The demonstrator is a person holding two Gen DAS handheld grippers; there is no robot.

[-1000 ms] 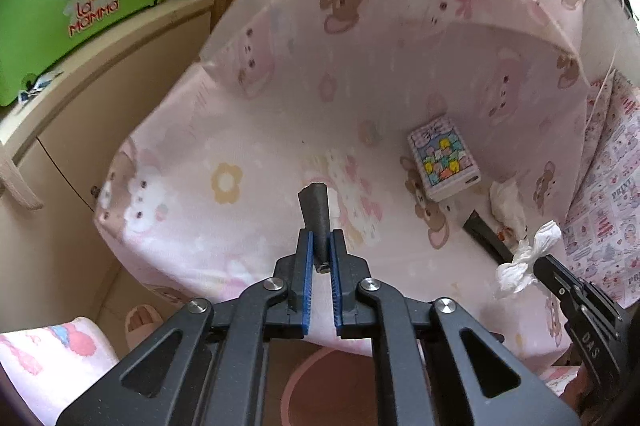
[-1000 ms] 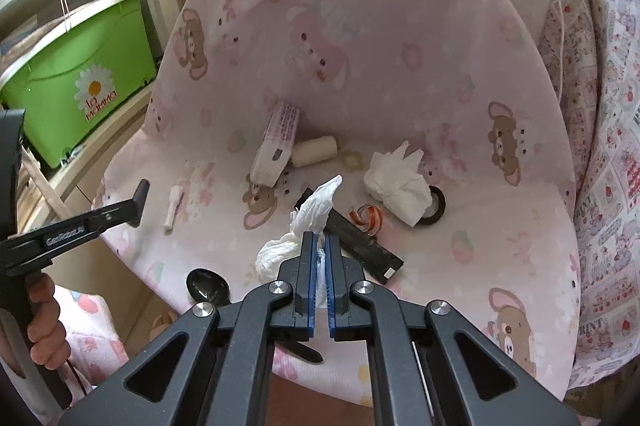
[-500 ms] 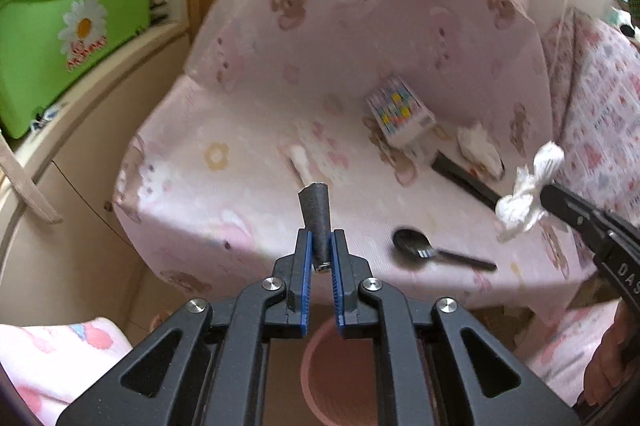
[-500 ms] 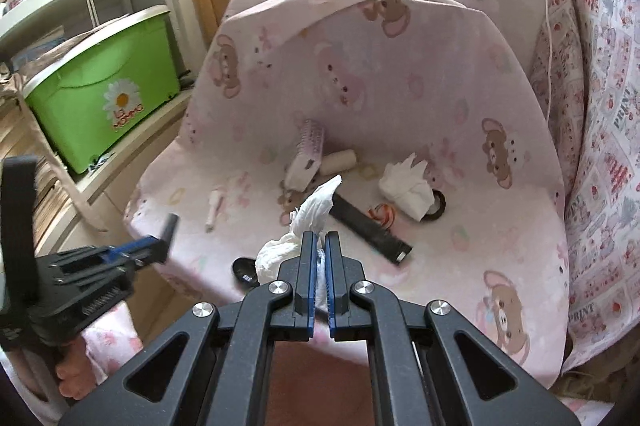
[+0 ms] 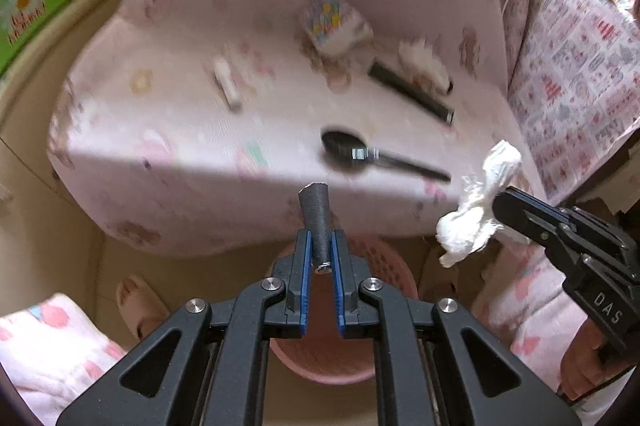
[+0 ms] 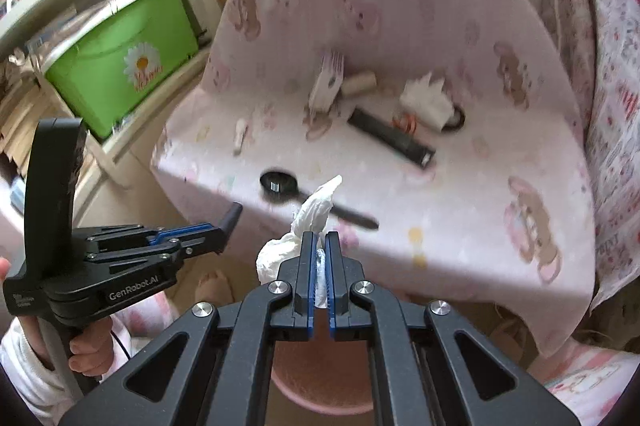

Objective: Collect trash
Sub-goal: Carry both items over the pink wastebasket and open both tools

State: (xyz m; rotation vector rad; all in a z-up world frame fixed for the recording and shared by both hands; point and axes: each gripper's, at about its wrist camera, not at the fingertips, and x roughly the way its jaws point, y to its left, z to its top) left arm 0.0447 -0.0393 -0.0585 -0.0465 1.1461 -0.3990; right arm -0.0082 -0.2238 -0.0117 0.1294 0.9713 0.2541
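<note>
My left gripper (image 5: 320, 246) is shut on a dark grey rolled scrap (image 5: 316, 214), held above a pink basket (image 5: 384, 266) on the floor in front of the chair. My right gripper (image 6: 319, 246) is shut on a crumpled white tissue (image 6: 308, 226), also over the pink basket (image 6: 320, 374). In the left wrist view the right gripper (image 5: 500, 209) holds the tissue (image 5: 476, 214) at the right. In the right wrist view the left gripper (image 6: 224, 230) shows at the left.
The pink bear-print chair seat (image 5: 180, 129) carries a black spoon (image 5: 352, 149), a black bar (image 5: 412, 93), a patterned box (image 5: 336, 21), another tissue (image 5: 424, 61), a small white stick (image 5: 228, 85) and a cardboard roll (image 6: 360, 83). A green bin (image 6: 124, 57) stands on a shelf at the left.
Both grippers have pulled back from the seat and come down over the pink basket, each still holding its piece. The view is blurred by motion.
</note>
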